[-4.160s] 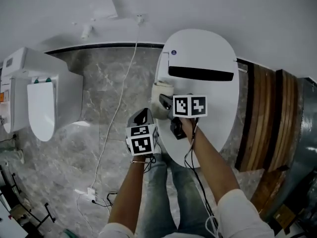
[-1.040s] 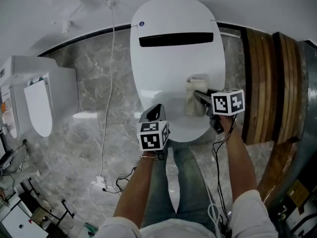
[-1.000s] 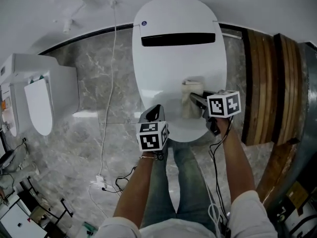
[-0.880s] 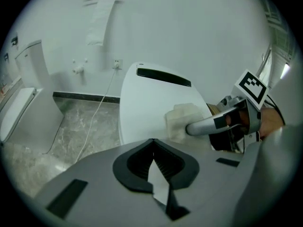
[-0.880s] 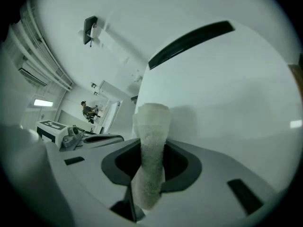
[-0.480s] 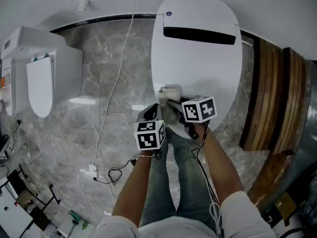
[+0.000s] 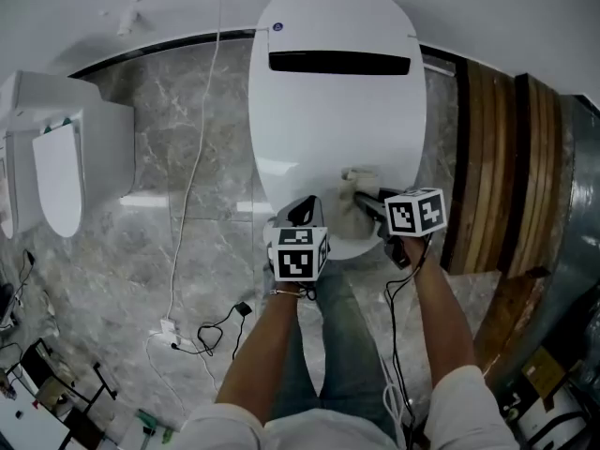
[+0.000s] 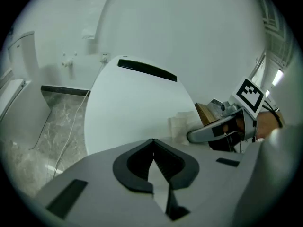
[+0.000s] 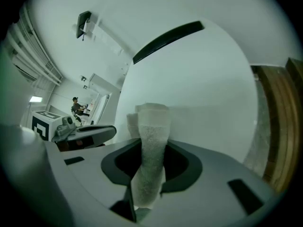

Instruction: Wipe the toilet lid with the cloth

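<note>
Cloth (image 7: 352,221) is a pale folded pad, pinched upright in the right gripper (image 7: 364,198); its jaws are clamped on it. In the right gripper view it sticks out past the jaws toward the toilet lid (image 7: 333,120). In the head view it sits at the lid's lower right, near the front rim, apparently pressed on it.

Left gripper (image 8: 152,161) has its jaws pressed together on nothing and hovers just off the lid's front edge, lower centre.

We judge wiping is under way. The lid shows no marks or streaks, so we cannot tell which parts are done.

Open room is the broad bare lid above and left of the cloth, up to the dark slot (image 7: 339,63). Wooden panel (image 7: 492,157) is close on the right, with marble floor (image 7: 197,157) and a cable (image 7: 192,186) on the left.
</note>
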The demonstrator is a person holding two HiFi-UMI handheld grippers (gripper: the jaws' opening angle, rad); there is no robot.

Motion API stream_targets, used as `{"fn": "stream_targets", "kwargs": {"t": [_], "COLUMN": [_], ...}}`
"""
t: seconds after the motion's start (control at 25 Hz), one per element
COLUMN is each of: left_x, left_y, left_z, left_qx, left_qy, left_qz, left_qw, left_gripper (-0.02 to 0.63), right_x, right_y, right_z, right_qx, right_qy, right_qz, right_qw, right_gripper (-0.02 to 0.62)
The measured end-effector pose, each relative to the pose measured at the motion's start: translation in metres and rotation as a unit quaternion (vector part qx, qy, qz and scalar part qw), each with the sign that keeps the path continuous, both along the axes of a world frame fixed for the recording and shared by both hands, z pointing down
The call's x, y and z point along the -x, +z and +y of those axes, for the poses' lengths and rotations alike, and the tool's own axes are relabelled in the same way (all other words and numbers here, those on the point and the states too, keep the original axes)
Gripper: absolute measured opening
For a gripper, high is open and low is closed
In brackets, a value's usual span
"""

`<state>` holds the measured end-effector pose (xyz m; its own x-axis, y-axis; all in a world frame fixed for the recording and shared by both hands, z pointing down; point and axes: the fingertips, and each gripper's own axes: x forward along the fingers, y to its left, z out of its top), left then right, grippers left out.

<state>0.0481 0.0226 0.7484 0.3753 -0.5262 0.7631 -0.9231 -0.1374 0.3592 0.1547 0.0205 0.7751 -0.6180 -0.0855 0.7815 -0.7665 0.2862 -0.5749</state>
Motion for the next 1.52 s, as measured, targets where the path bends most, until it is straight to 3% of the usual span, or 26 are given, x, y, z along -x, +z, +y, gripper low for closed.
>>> {"fn": "stream_targets", "kwargs": {"t": [0.24, 0.44, 0.6, 0.72, 0.96, 1.08, 1.28, 1.52], "left_x": [-0.036, -0.036, -0.024, 0.000, 0.060, 0.077, 0.078, 0.044], "left_y": [0.001, 0.002, 0.001, 0.002, 0.002, 0.003, 0.010, 0.011], "left_z": [0.003, 0.005, 0.011, 0.018, 0.037, 0.045, 0.053, 0.056], "left_qx": [0.002, 0.004, 0.006, 0.010, 0.025, 0.031, 0.035, 0.029], "left_qy": [0.040, 0.046, 0.039, 0.019, -0.038, -0.051, -0.059, -0.040], "left_qz": [0.002, -0.003, -0.007, -0.015, -0.034, -0.038, -0.034, -0.021], "left_qw": [0.9992, 0.9989, 0.9992, 0.9997, 0.9984, 0.9975, 0.9971, 0.9986], "left_gripper": [0.014, 0.014, 0.014, 0.014, 0.014, 0.014, 0.014, 0.014], "right_x": [-0.094, -0.120, -0.094, -0.042, 0.069, 0.105, 0.102, 0.037], "right_y": [0.004, 0.004, -0.010, -0.016, -0.009, -0.006, 0.005, 0.006], "right_z": [0.002, 0.001, 0.006, 0.026, 0.070, 0.074, 0.076, 0.082], "right_qx": [0.004, 0.000, -0.008, 0.008, 0.052, 0.049, 0.023, 0.010], "right_qy": [0.060, 0.083, 0.081, 0.069, 0.041, 0.021, -0.030, -0.003], "right_qz": [0.056, 0.091, 0.070, 0.012, -0.050, -0.047, 0.012, 0.065], "right_qw": [0.997, 0.992, 0.994, 0.997, 0.997, 0.997, 0.999, 0.998], "right_gripper": [0.107, 0.106, 0.097, 0.097, 0.095, 0.096, 0.095, 0.095]}}
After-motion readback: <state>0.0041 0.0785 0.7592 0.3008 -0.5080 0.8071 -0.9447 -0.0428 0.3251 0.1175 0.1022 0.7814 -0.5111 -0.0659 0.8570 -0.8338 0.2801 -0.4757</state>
